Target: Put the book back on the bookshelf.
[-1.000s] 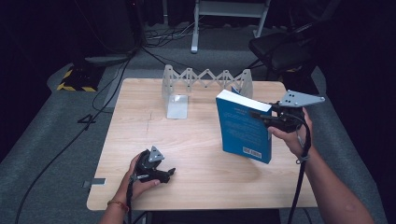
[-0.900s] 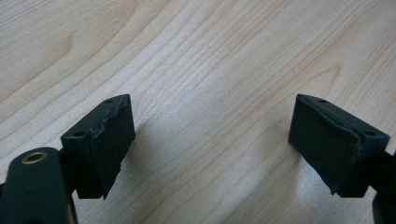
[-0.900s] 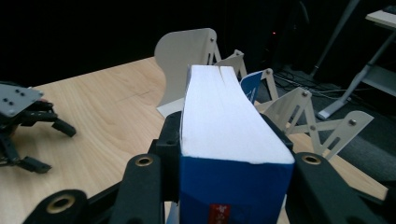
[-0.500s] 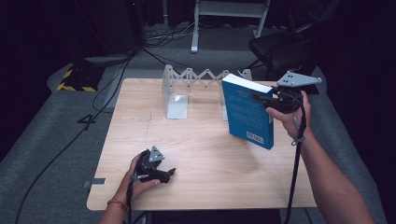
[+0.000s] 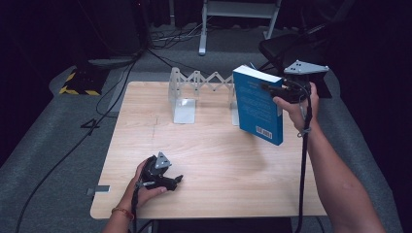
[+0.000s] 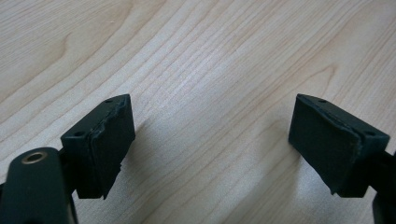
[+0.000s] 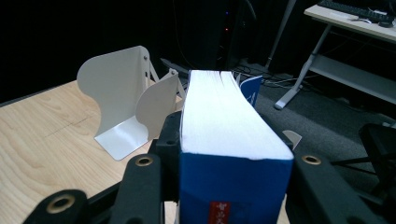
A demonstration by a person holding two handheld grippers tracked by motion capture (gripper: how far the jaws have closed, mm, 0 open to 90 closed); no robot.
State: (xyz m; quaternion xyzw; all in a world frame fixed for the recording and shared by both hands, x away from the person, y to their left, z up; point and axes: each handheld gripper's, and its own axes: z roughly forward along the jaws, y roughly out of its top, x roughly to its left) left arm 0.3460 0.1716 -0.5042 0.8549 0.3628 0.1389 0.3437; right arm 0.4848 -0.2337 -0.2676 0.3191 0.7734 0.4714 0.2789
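A thick blue book point(image 5: 257, 104) hangs upright above the right back part of the wooden table point(image 5: 214, 160). My right gripper point(image 5: 274, 89) is shut on the book's upper edge. In the right gripper view the book point(image 7: 224, 126) sits between the black jaws of that gripper point(image 7: 229, 186), with its white page block facing up. Just beyond the book stands a white folding metal book rack point(image 5: 194, 82), whose curved end plate point(image 7: 116, 88) is close by. My left gripper point(image 5: 176, 179) rests near the table's front left and is open, with bare wood point(image 6: 210, 56) between its pads point(image 6: 112, 140).
A second end plate of the rack point(image 5: 183, 109) stands left of the book. Behind the table are a dark chair point(image 5: 291, 43), a desk frame point(image 5: 238, 14), floor cables and a yellow-black striped block point(image 5: 77, 82). The middle of the table is bare wood.
My right hand has carried the book a little higher and farther back, toward the rack. The left gripper has stayed where it was.
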